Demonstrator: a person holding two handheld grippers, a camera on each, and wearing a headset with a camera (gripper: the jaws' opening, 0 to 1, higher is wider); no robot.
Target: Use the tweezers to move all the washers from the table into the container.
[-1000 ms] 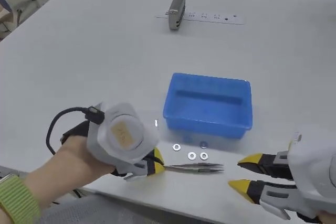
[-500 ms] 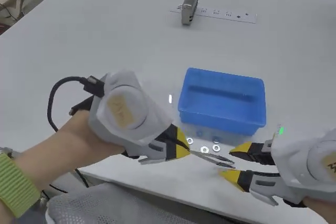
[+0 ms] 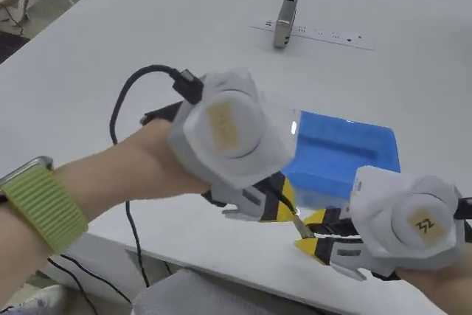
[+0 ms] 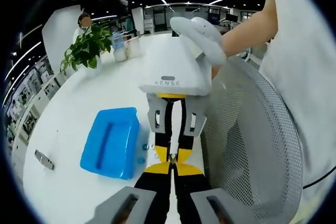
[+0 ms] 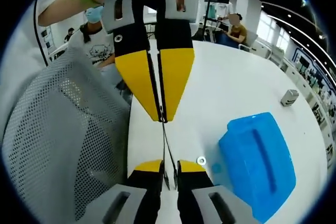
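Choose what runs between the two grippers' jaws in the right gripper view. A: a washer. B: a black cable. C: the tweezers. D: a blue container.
C: the thin tweezers reach from the left gripper, whose yellow jaws are shut on them, down between the jaws of the right gripper.

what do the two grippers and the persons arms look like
Both the left gripper and right gripper have white rounded housings with a round disc on top and black jaws tipped yellow. A black cable runs from the left one. A green strap circles that wrist.
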